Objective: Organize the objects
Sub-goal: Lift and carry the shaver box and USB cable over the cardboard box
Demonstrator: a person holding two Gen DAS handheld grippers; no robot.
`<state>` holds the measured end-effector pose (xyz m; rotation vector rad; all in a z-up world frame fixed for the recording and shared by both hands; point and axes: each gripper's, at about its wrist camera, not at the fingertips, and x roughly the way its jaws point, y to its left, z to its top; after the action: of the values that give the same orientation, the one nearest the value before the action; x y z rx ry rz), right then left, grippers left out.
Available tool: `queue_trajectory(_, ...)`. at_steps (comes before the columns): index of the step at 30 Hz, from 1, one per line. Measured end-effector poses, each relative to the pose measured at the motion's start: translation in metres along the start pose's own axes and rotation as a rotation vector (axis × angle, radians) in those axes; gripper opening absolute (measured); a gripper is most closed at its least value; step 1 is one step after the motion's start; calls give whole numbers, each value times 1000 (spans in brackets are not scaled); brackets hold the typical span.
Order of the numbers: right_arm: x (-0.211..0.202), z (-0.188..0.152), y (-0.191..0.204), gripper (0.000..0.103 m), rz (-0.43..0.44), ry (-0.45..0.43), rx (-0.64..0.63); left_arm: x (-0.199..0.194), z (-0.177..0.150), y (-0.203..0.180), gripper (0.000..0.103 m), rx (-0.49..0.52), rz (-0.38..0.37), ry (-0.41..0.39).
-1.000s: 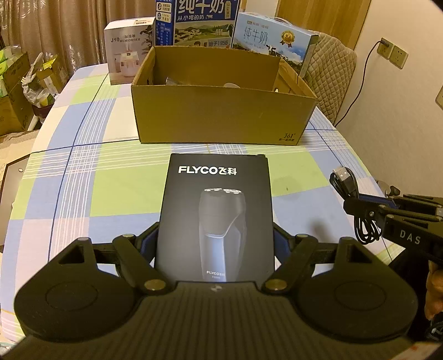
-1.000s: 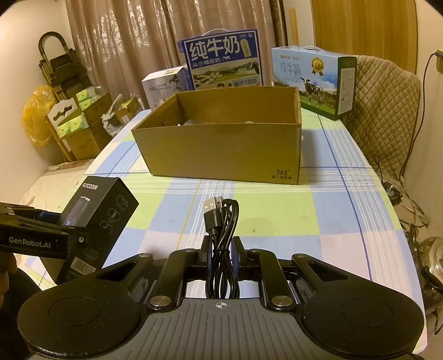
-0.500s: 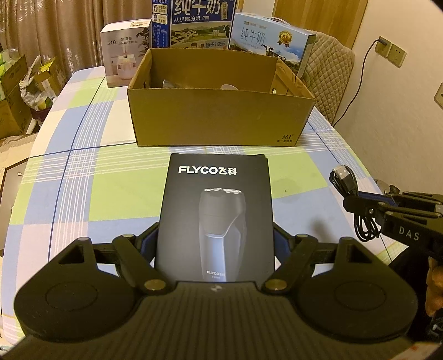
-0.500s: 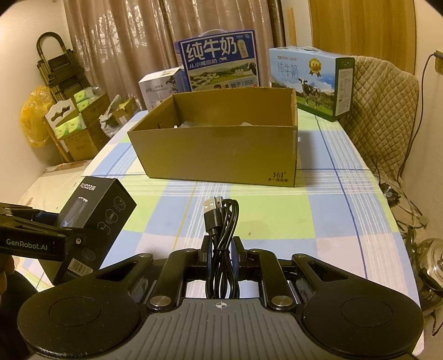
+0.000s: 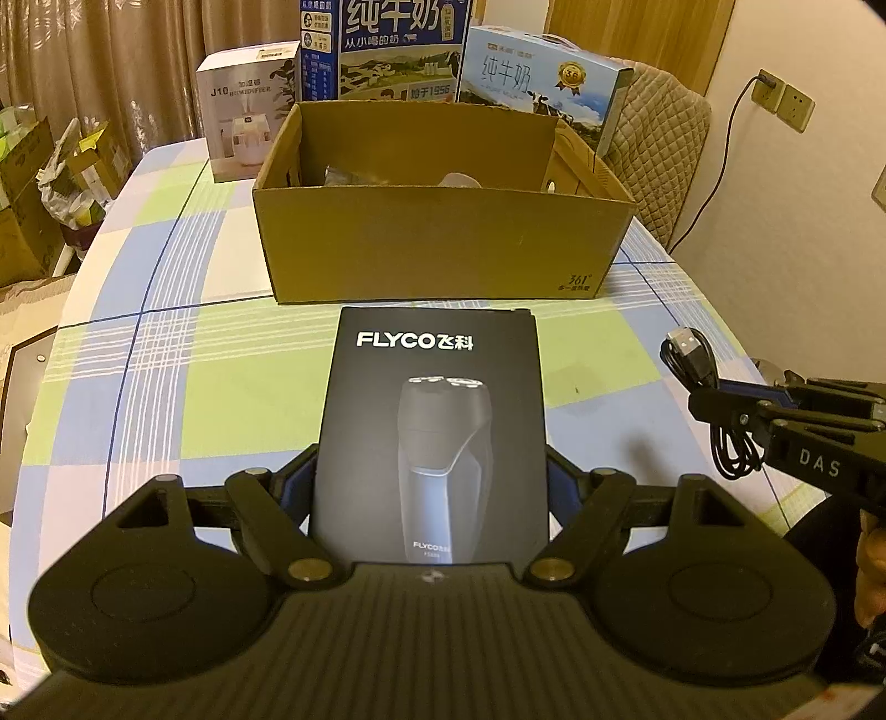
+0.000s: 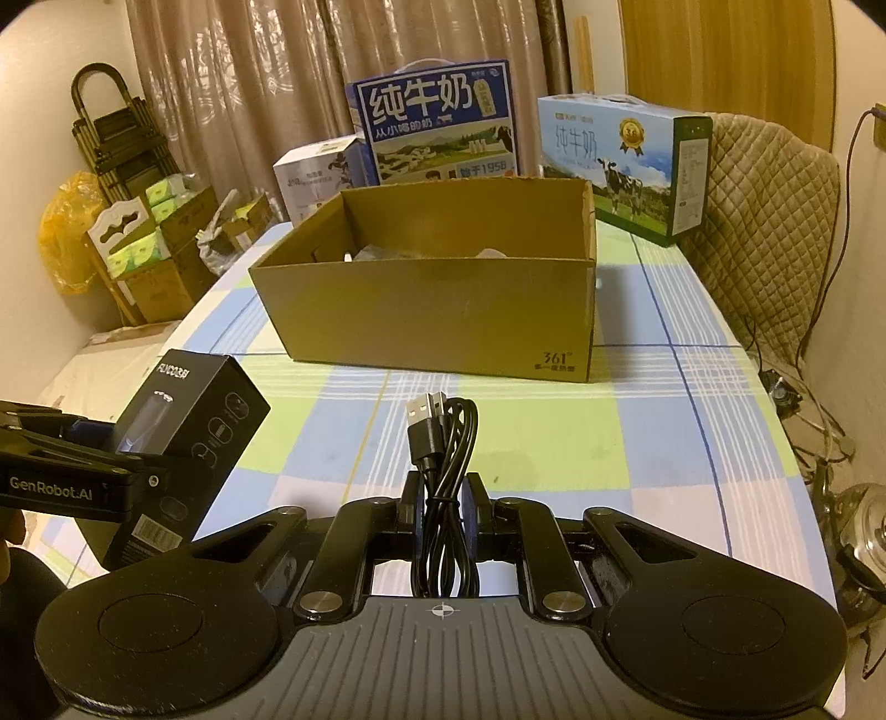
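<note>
My left gripper [image 5: 429, 487] is shut on a black FLYCO shaver box [image 5: 434, 426] and holds it above the checked tablecloth; the box also shows in the right wrist view [image 6: 188, 437]. My right gripper [image 6: 442, 498] is shut on a coiled black USB cable [image 6: 443, 443], which also shows in the left wrist view [image 5: 703, 387]. An open brown cardboard box [image 5: 443, 243] stands ahead of both grippers on the table, also seen in the right wrist view [image 6: 432, 310]. Some pale items lie inside it, mostly hidden by its front wall.
Behind the cardboard box stand a white humidifier box [image 5: 249, 116], a blue milk carton box [image 5: 387, 50] and a light-blue milk box [image 5: 542, 83]. A quilted chair [image 6: 775, 232] stands at the table's right. Boxes and a folded cart [image 6: 122, 144] sit on the floor at left.
Both grippers have moved forward toward the cardboard box with their loads; the box appears nearer and larger in both views.
</note>
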<state>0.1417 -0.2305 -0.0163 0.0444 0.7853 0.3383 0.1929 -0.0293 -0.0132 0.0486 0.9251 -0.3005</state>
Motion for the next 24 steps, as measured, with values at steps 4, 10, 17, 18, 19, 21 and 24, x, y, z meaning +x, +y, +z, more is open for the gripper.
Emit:
queue_trajectory(4,4,6,-1,11,-6,4,-2,3,3,0,76,4,-1,1)
queue_trajectory(10,13,19,-5,11,-15,3,-20,8,13,1,76,21,0,-3)
queue_trajectory(17,25,38,-11,11,-37,7,-35,12,36,4,76,36,-14,-16)
queue_trajectory(18,26,42,-12,11,-39,6,-37,13,40,4,76,42,-12,-18)
queue_trajectory(19,27,45,-13,11,-39,3,-38,13,44,4,76,45,-14,-20)
queue_trajectory(21,29,51,-14,11,-40,-1,-44,14,53,5,76,46,-20,-24)
queue_trajectory(24,31,58,-15,11,-42,-9,-55,16,65,6,76,56,-20,-32)
